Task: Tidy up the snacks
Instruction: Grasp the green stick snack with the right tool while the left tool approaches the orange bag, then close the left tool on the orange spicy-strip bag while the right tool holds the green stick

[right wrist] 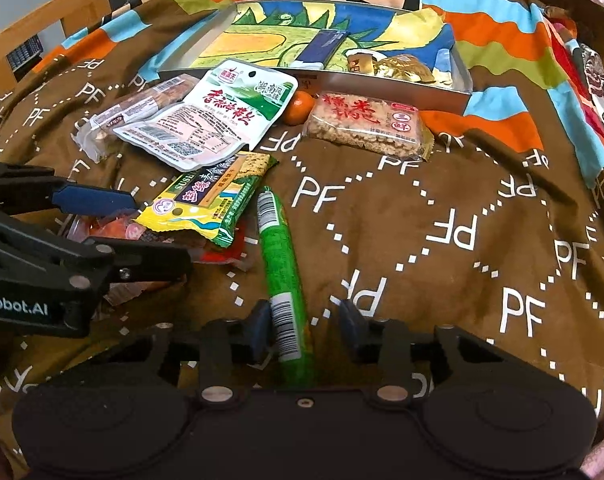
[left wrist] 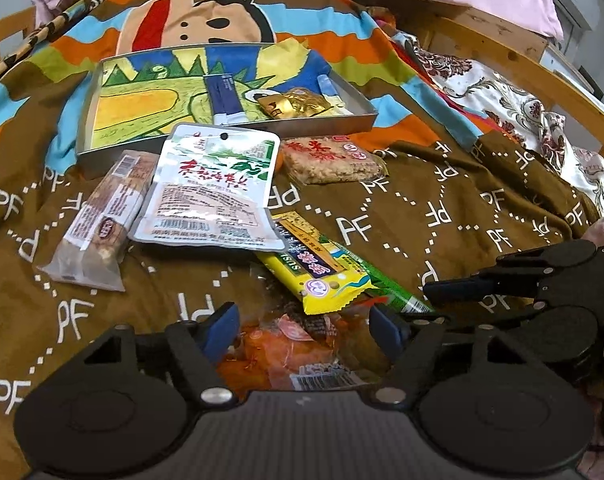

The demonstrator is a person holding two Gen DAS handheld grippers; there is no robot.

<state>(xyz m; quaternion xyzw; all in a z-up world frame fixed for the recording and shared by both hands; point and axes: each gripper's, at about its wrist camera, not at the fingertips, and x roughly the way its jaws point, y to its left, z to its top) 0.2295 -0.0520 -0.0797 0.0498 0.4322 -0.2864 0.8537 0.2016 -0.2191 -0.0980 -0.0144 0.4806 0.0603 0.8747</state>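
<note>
A shallow metal tray (right wrist: 454,94) with a cartoon-printed floor lies at the far side, holding a dark blue sachet (right wrist: 322,46) and crinkled gold-wrapped sweets (right wrist: 406,68). Just in front of it lie a clear-wrapped rice crisp block (right wrist: 366,124) with red characters, a small orange fruit (right wrist: 299,108), a white and green pouch (right wrist: 210,116) partly over a clear-wrapped nut bar (right wrist: 138,114), and a yellow cracker pack (right wrist: 210,200) tucked under the pouch's near edge. An orange-red packet (left wrist: 302,348) lies flat beneath the cracker pack. A green stick pack (right wrist: 280,264) lies lengthwise, barcode up, just beside the cracker pack.
</note>
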